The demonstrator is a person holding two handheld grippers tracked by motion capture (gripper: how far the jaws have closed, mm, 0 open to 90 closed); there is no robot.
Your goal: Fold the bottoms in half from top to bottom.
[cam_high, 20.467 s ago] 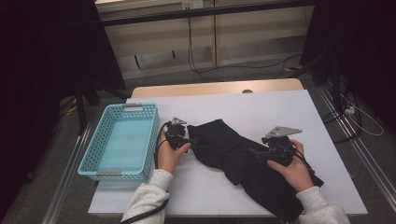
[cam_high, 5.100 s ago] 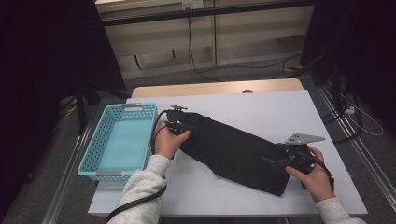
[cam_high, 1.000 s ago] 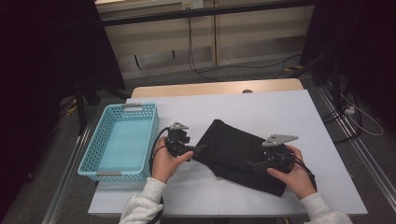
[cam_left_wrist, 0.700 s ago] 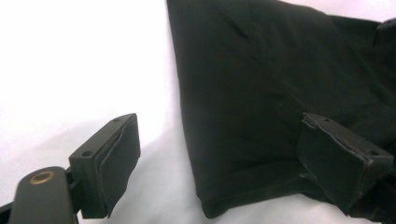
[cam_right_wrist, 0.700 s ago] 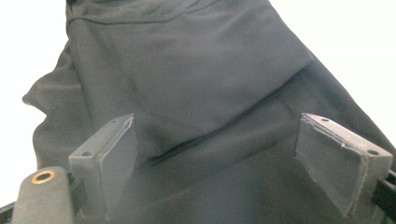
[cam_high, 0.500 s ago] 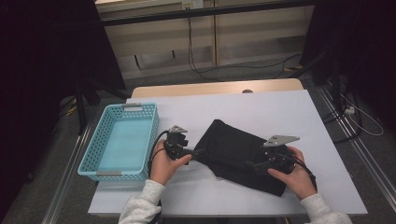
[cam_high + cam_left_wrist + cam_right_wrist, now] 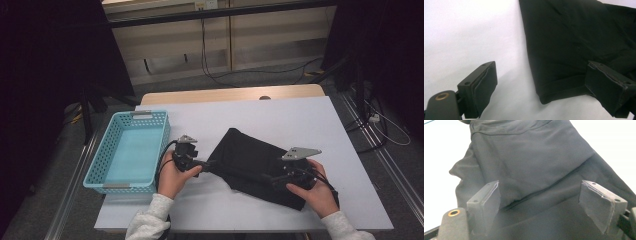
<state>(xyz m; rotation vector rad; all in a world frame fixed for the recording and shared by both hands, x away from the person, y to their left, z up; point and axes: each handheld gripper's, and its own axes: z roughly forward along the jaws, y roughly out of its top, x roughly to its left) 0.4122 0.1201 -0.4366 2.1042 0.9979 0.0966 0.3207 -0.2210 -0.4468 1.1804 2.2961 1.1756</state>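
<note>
Garment: the folded black fabric garment (image 7: 260,167) lies flat on your white tabletop (image 7: 280,117), right of centre.
Left tool: your left tool (image 7: 544,87) is open; the garment's near corner sits between its jaws, one pad (image 7: 607,87) over the cloth, the other over bare tabletop.
Right tool: your right tool (image 7: 544,205) is open but has just been closing; both pads hover over the garment, gripping nothing.
Basket: the light-blue perforated plastic basket (image 7: 107,165) stands at the tabletop's left edge, well apart from the garment.

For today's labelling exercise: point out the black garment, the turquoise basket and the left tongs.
black garment (image 7: 260,162), high view, middle of the folded cloth.
turquoise basket (image 7: 96,171), high view, its left wall.
left tongs (image 7: 541,82), left gripper view, midway between the open fingertips.
</note>
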